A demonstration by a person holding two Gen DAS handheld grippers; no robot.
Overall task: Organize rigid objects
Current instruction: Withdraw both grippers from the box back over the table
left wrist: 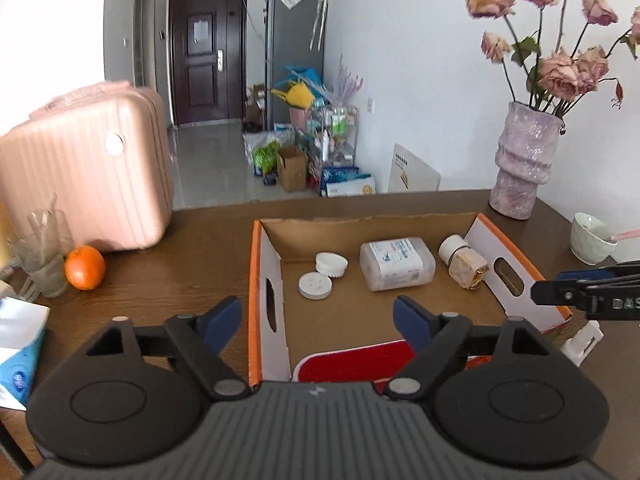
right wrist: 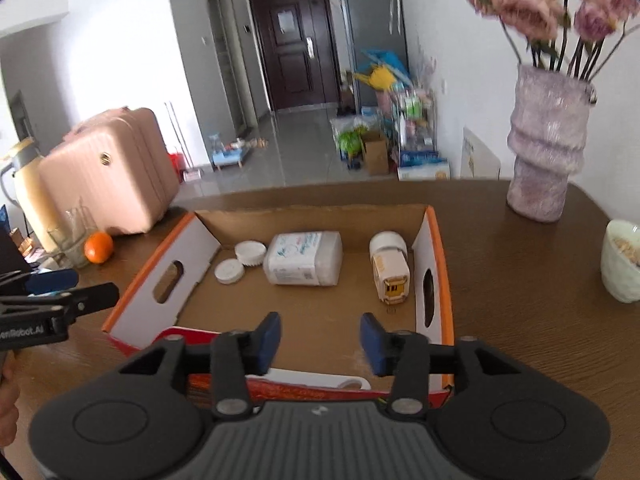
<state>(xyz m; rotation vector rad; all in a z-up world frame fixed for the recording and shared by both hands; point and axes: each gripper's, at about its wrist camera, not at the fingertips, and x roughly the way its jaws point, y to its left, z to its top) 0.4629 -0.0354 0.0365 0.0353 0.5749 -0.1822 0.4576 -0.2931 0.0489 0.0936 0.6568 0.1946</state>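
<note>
Four rigid things already lie in the cardboard box at the middle of the tabletop: two ribbed white caps, a frosted plastic jar on its side, and a small glass bottle with a white cap, just beside the box's right wall. I hold both tongs over the box's near edge, the left tongs spread wide and the right tongs about half open, neither gripping anything. My worry is the smooth round jar rolling if nudged, or a pad catching the thin cardboard wall and dragging the light box toward the textured vase at the tabletop's far right corner.
</note>
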